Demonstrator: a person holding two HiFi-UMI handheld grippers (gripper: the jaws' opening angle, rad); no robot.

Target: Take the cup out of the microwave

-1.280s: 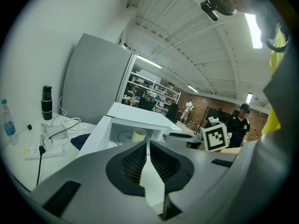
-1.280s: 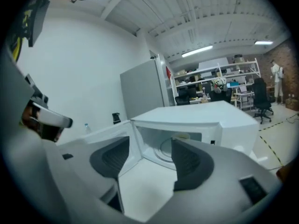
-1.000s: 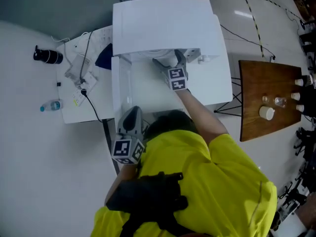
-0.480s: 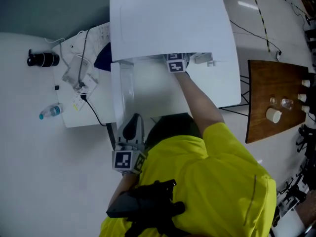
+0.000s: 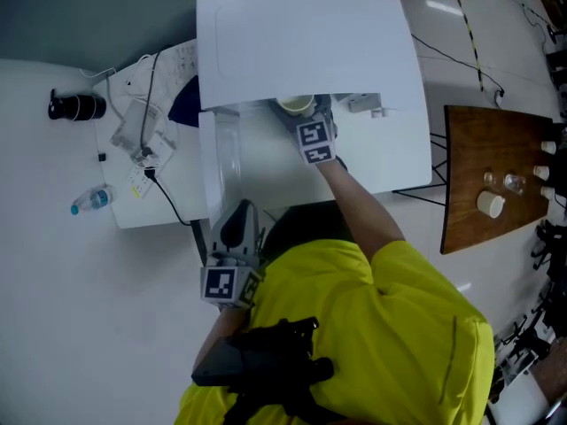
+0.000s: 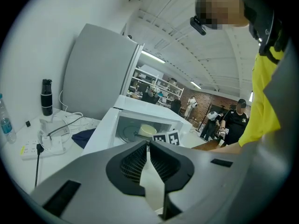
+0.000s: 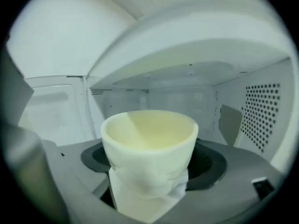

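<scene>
A pale cream cup (image 7: 149,148) sits between my right gripper's (image 7: 149,195) jaws, which are closing on it; its lower wall is dented in by their press. Behind it are the white microwave's (image 5: 301,42) cavity and dark turntable ring (image 7: 212,164). From the head view, the cup (image 5: 295,104) shows at the microwave's mouth, just ahead of my right gripper (image 5: 306,113). My left gripper (image 5: 237,218) hangs low by the table's front edge, shut with nothing in it. In the left gripper view, its pads (image 6: 135,160) meet, and the cup (image 6: 147,130) shows far off.
The microwave door (image 5: 217,162) stands open to the left. A black bottle (image 5: 78,106), a water bottle (image 5: 91,200), cables and a power strip (image 5: 142,140) lie left on the white table. A wooden table (image 5: 469,140) with small cups stands at right.
The right gripper reached deep into the microwave, then drew back towards the person; the cup now shows at the mouth with it. The left gripper has barely moved.
</scene>
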